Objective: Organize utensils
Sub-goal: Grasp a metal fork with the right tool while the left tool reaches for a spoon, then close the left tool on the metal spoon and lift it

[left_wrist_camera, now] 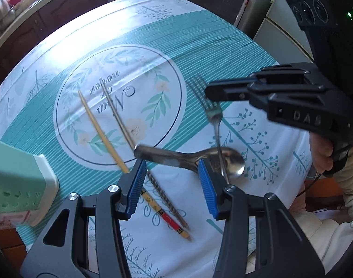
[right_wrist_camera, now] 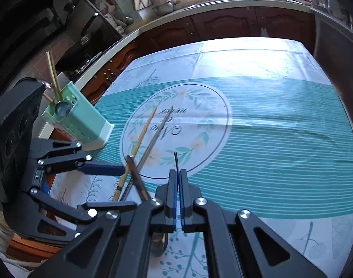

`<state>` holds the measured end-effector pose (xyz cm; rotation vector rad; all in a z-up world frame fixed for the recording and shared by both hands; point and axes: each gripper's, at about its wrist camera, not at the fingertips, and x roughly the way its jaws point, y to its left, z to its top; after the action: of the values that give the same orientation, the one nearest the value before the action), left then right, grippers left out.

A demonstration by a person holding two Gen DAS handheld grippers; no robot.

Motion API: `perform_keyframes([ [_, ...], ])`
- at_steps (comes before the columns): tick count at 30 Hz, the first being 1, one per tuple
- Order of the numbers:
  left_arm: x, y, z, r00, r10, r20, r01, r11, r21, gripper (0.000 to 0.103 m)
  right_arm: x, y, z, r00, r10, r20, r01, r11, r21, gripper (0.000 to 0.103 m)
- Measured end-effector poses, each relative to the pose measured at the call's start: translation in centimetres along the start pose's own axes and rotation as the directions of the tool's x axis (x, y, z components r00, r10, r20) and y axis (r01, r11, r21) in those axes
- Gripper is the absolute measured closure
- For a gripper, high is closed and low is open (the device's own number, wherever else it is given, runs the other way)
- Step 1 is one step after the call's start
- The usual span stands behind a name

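Observation:
A metal spoon hangs tilted above the table, and my left gripper is shut on its handle between the blue pads. In the right wrist view the spoon slants up between the left gripper's fingers. My right gripper is shut on a fork, which shows only as a thin dark edge past the pads. From the left wrist view the fork hangs from the right gripper, tines up, its handle crossing over the spoon's bowl. A bamboo chopstick and a metal chopstick lie on the tablecloth.
A mint-green utensil holder stands at the table's left edge with chopsticks and a spoon in it; it also shows in the left wrist view. A person's hand grips the right tool. A kitchen counter runs behind the table.

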<state>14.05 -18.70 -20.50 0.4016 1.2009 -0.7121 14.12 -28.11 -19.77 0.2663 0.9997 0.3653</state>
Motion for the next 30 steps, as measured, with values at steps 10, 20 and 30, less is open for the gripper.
perform_keyframes([
  [10, -2.6, 0.4, -1.6, 0.999, 0.015, 0.046, -0.014, 1.000, -0.010, 0.059, -1.0, -0.7, -0.4, 0.999, -0.040, 0.026, 0.039, 0.999, 0.019, 0.102],
  [20, -3.4, -0.8, -1.1, 0.998, -0.031, 0.050, 0.030, 0.999, 0.016, 0.059, -3.2, -0.7, 0.3, 0.965, -0.192, 0.178, 0.191, 0.981, 0.024, 0.102],
  [30, 1.4, -0.5, -0.7, 0.996, -0.087, -0.018, 0.084, 0.989, -0.121, 0.059, -3.0, -0.2, -0.5, 0.974, -0.157, 0.160, 0.156, 0.988, 0.021, 0.102],
])
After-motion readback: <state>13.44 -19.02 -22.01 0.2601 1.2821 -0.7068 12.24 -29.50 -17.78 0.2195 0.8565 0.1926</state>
